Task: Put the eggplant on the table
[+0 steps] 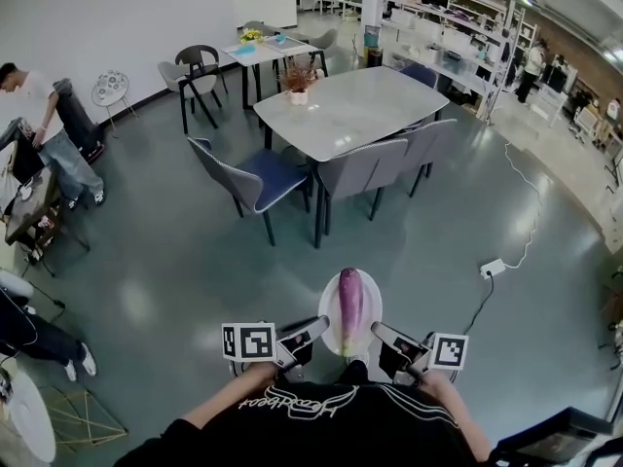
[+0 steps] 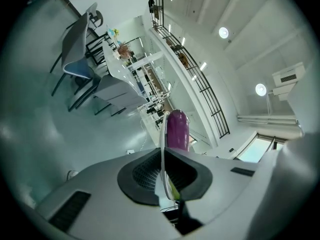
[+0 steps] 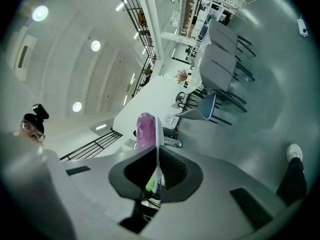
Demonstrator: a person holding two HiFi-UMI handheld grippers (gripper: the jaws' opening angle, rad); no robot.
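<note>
Both of us noted the eggplant [image 1: 350, 307] lying lengthwise on a white plate [image 1: 327, 305], held well short of the dining table [image 1: 350, 115] and not yet on it. The left gripper [image 1: 318, 326] and right gripper [image 1: 380, 330] were each clenched on the plate's rim from opposite sides.

A glossy grey-green floor [image 1: 195, 261] lay before the table. Grey chairs [image 1: 360, 168] lined its near side. A potted plant [image 1: 298, 81] stood at its far left corner. To the table's right, a power strip [image 1: 492, 268] lay on the floor. Left of it, a person [image 1: 39, 115] stood bent over. Shelving [image 1: 458, 27] ran beyond it.
</note>
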